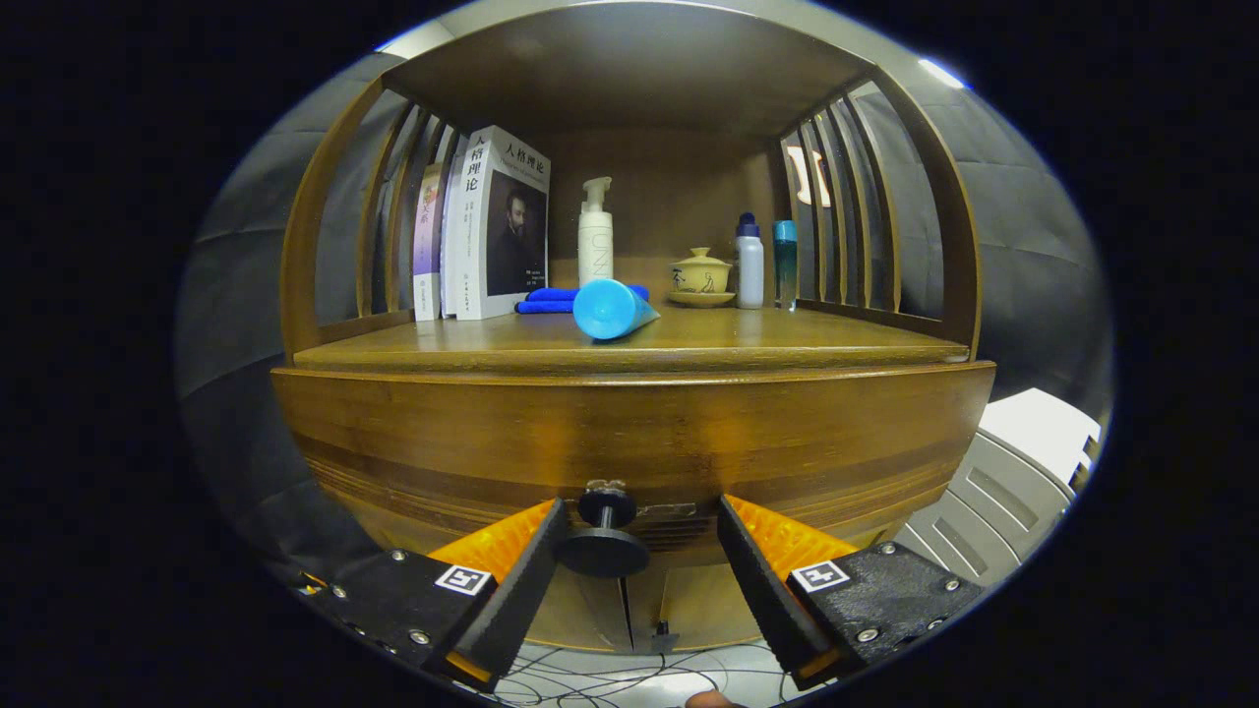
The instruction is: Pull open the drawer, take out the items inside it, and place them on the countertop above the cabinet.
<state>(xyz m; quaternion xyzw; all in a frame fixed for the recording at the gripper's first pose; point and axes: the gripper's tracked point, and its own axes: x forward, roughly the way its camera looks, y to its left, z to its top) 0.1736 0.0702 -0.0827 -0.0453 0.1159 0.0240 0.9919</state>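
Gripper (639,551) faces the drawer (629,442) front head-on, its fingers spread apart with the knob (602,546) in the gap between them. The left finger lies at the knob's 9 o'clock, touching or nearly so; the right finger stands clear at 3 o'clock. Neither clamps the knob. The spacing suits a grasp on the knob's disc, which stands off the wood on a short stem so that fingers can close behind or around it.

The drawer front appears flush under the countertop (787,344), so the drawer reads as shut and its contents are hidden. On the countertop, at 12 o'clock from the knob, a blue tube (612,308) lies on its side near the front edge, with a folded blue cloth (551,298) just behind it. Farther back stand books (492,231) at 11 o'clock, a pump bottle (595,236) at 12, and a lidded cup (701,275) and two bottles (765,261) at 1 o'clock.

The scene fits either a drawer about to be pulled or one closed again after emptying; the tube's origin cannot be told.
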